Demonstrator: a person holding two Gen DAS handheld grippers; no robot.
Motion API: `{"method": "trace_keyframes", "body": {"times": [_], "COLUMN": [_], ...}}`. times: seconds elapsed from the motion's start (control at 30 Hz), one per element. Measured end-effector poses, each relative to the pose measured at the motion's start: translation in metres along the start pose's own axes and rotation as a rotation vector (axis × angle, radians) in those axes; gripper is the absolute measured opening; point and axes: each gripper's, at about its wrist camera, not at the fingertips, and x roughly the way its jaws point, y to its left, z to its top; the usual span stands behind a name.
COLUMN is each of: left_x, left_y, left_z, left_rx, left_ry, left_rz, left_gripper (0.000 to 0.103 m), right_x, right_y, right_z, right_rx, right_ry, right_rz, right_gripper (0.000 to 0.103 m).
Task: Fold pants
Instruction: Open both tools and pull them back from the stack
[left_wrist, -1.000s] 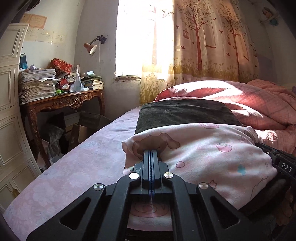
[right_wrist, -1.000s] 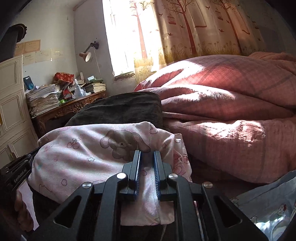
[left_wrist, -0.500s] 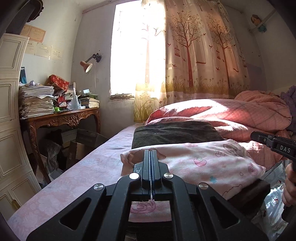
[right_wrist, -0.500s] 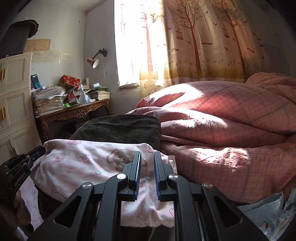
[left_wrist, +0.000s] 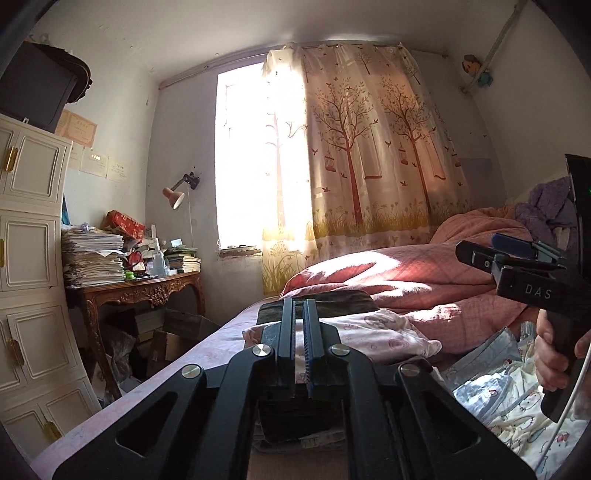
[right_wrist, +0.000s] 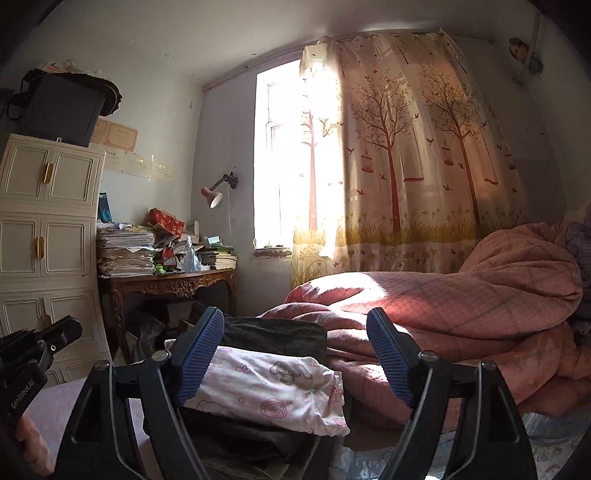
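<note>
Left wrist view
- left gripper (left_wrist: 300, 328): my jaws are a thin slit apart and opening, nothing between them that I can see.
- pink printed pants (left_wrist: 380, 334): folded into a flat bundle on the bed (left_wrist: 177, 373), lying just past my fingertips, cartoon print facing up.
- dark folded cloth (left_wrist: 332, 299): behind the pants, touching them.
- right gripper (left_wrist: 517, 258): at the right edge, held by a hand (left_wrist: 554, 354), off the pants.
- clutter: red quilt (left_wrist: 406, 277) heaped right of the pants; desk (left_wrist: 147, 288) with paper stacks on the left.

Right wrist view
- right gripper (right_wrist: 295, 354): jaws wide apart and opening, pads clear of the fabric.
- pink printed pants (right_wrist: 273, 387): folded stack seen between my fingers, sitting on more dark fabric.
- dark folded cloth (right_wrist: 273, 334): just beyond the pants.
- obstruction: red quilt (right_wrist: 461, 314) crowds the right side of the pants, touching or nearly so; I cannot tell which.
- left gripper (right_wrist: 33, 350): at the left edge, apart from the pants.
</note>
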Motion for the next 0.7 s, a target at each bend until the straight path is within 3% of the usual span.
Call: {"method": "trace_keyframes", "body": {"times": [0.03,0.1,0.13,0.27,0.37,0.5,0.63,0.7], "left_x": [-0.006,-0.013,-0.015,-0.023,-0.028,-0.018,-0.018,-0.017], "left_y": [-0.002,-0.002,-0.001,0.004,0.008,0.001,-0.009,-0.017], "left_z": [-0.009,-0.022,-0.027,-0.043,-0.06,-0.077,-0.088,-0.089], "left_rx": [0.005,-0.012,-0.022,-0.056,-0.056,-0.011,0.024,0.063], "left_ry": [-0.001,0.001,0.002,-0.03,-0.074,-0.032,-0.027,-0.023], "left_rz": [0.001,-0.012,-0.009,0.039,0.063,0.038,0.036,0.043], "left_gripper": [0.015,0.048,0.054,0.103,0.103,0.103,0.103,0.103], "right_x": [-0.012,-0.034,-0.043,-0.062,-0.06,-0.056,-0.036,-0.035], "right_y": [0.003,0.008,0.01,0.011,0.008,0.007,0.0,-0.003], "right_z": [-0.009,-0.028,-0.037,-0.061,-0.075,-0.1,-0.117,-0.118], "right_rx": [-0.027,-0.04,-0.036,0.015,0.008,-0.042,-0.019,-0.004], "right_ry": [-0.016,-0.045,-0.048,-0.048,-0.014,-0.036,0.059,0.065], "right_rz": [-0.002,0.017,0.029,0.023,0.008,-0.056,-0.089,-0.093], "right_gripper": [0.085,0.095,0.102,0.102,0.102,0.102,0.102,0.102]}}
